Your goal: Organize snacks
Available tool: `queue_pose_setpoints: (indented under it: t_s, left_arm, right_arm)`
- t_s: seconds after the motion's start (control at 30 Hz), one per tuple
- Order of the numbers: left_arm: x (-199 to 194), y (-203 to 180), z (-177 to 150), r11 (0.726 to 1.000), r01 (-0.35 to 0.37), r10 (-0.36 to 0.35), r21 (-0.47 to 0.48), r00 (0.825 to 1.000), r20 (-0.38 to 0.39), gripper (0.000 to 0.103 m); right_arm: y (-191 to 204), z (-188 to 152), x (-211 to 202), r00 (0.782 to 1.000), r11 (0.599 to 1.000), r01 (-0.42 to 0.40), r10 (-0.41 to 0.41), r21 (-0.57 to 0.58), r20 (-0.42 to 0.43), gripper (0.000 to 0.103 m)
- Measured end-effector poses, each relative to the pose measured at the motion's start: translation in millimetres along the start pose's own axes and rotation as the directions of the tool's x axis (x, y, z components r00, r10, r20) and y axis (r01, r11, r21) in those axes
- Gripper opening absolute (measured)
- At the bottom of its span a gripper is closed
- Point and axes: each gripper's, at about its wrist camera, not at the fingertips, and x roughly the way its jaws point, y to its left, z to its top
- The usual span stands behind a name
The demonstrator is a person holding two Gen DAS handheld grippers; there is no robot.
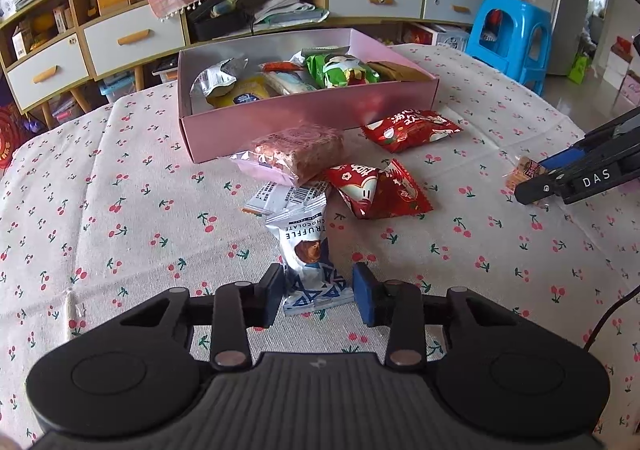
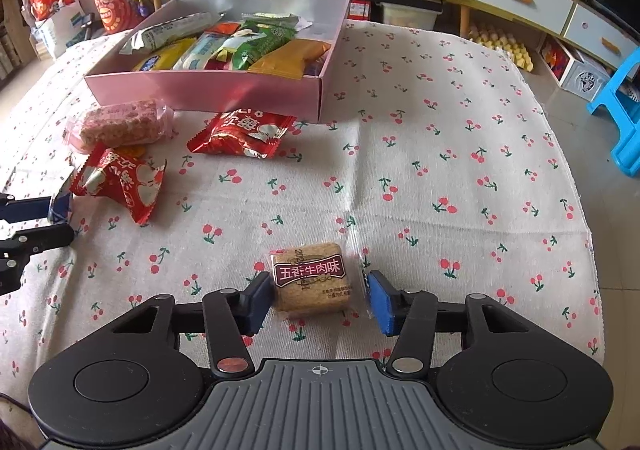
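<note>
A silver and blue chocolate truffle pack (image 1: 308, 262) lies on the cherry-print tablecloth (image 1: 120, 250). My left gripper (image 1: 320, 296) has it between its jaws, and both pads touch its lower edge. A wrapped brown beef-flavour biscuit (image 2: 310, 280) lies between the jaws of my right gripper (image 2: 320, 304); the left pad is at its side and a gap remains on the right. Behind them a pink box (image 1: 308, 113) holds several snack packs. A pink rice bar (image 1: 298, 147) and two red packs (image 1: 412, 127) (image 1: 374, 187) lie in front of the box.
A white barcoded packet (image 1: 280, 195) lies under the pink bar. Wooden cabinets with drawers (image 1: 132, 37) line the far wall. A blue plastic stool (image 1: 512, 33) stands past the table's right edge. The right gripper (image 1: 532, 189) enters the left wrist view from the right.
</note>
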Motion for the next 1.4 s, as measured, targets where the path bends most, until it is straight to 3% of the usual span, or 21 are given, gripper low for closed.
queue_pose_setpoints:
  t_s: [0.27,0.77,1.4]
  left_arm:
    - [-2.2,2.9,3.1,1.000,0.002,-0.002,-0.031,1.000,-0.010,0.031]
    - [-14.0,9.3,15.3,0.994,0.021,-0.025,-0.112,0.999,-0.033,0.031]
    - [-19.4,15.3,52.9,0.982,0.041,-0.038,-0.182,0.999,0.023,0.031]
  right_arm:
    - [2.4,0.4,-2.1,1.000,1.000,0.000,0.000,-0.003,0.007,0.043]
    - [6.9,9.7,-12.9,0.997,0.996,-0.072,0.071,0.054,0.017,0.042]
    - [29.3,59.1,-26.7,0.985,0.980,-0.152,0.140,0.126,0.097,0.042]
